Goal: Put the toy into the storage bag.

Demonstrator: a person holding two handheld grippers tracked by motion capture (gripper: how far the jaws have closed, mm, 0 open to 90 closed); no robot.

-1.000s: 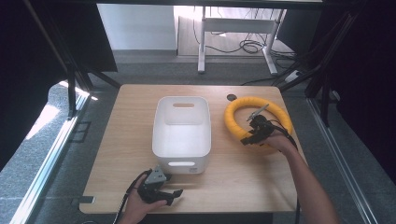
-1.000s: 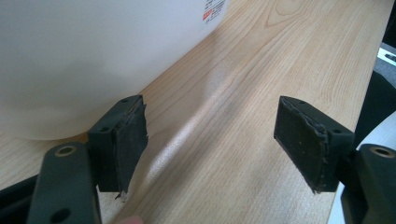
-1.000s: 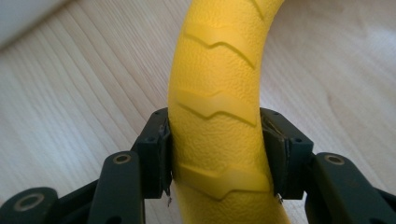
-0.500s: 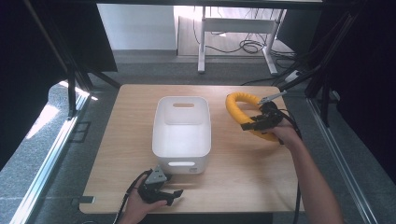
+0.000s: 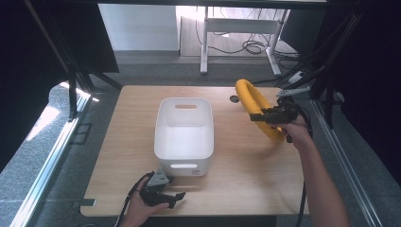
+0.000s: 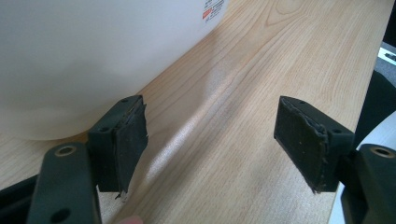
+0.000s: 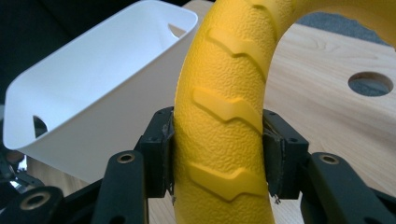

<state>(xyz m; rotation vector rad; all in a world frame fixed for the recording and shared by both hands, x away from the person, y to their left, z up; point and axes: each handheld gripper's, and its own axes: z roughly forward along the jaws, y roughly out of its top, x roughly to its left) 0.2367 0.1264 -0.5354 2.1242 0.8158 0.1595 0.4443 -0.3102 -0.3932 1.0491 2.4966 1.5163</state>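
A yellow rubber ring (image 5: 254, 103) with raised tread marks hangs tilted above the right side of the table, lifted off the wood. My right gripper (image 5: 263, 116) is shut on its rim; in the right gripper view both pads press the yellow ring (image 7: 224, 126) from either side. A white plastic bin (image 5: 184, 135) with handle slots stands in the middle of the table, to the left of the ring. My left gripper (image 5: 171, 197) rests open near the front edge, just in front of the bin's near wall (image 6: 88, 51), with nothing between its pads (image 6: 133, 140).
The wooden table (image 5: 246, 175) has a round cable hole (image 5: 234, 99) at the back, also seen in the right gripper view as a hole (image 7: 370, 84). Black frame posts stand at both sides. Bare wood lies right of the bin and along the front.
My right gripper has raised the yellow ring off the table and tipped it upright, moving it slightly toward the back. The left gripper has stayed put.
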